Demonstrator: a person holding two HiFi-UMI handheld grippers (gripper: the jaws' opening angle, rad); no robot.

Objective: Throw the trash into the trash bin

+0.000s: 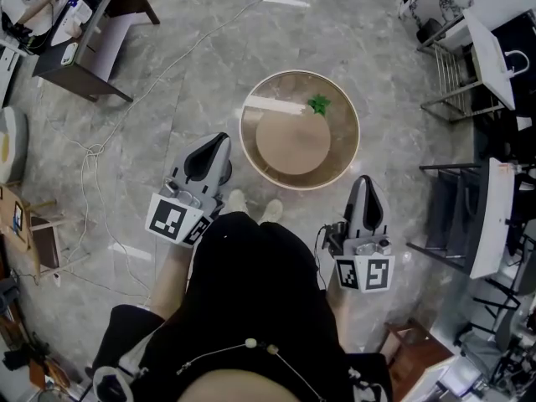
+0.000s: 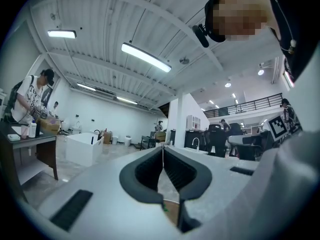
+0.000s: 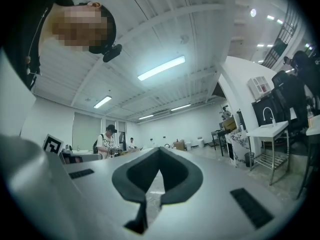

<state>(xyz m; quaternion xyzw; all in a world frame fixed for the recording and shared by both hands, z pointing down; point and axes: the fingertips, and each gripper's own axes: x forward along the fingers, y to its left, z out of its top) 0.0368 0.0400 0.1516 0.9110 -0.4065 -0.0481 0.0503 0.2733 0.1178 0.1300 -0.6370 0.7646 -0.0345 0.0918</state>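
The trash bin is a round tan tub on the marble floor, straight ahead of my feet in the head view. Inside it lie a green scrap of trash and a white strip. My left gripper hangs just left of the bin's rim, jaws shut with nothing between them. My right gripper sits at the bin's lower right, also shut and empty. In the left gripper view the left gripper points level across the room, with a sliver of the bin below the pads. The right gripper shows its tips touching.
A dark desk stands at the upper left, and thin cables trail over the floor by it. Metal racks and white panels line the right side. A wooden box is at the lower right. A person works at a far table.
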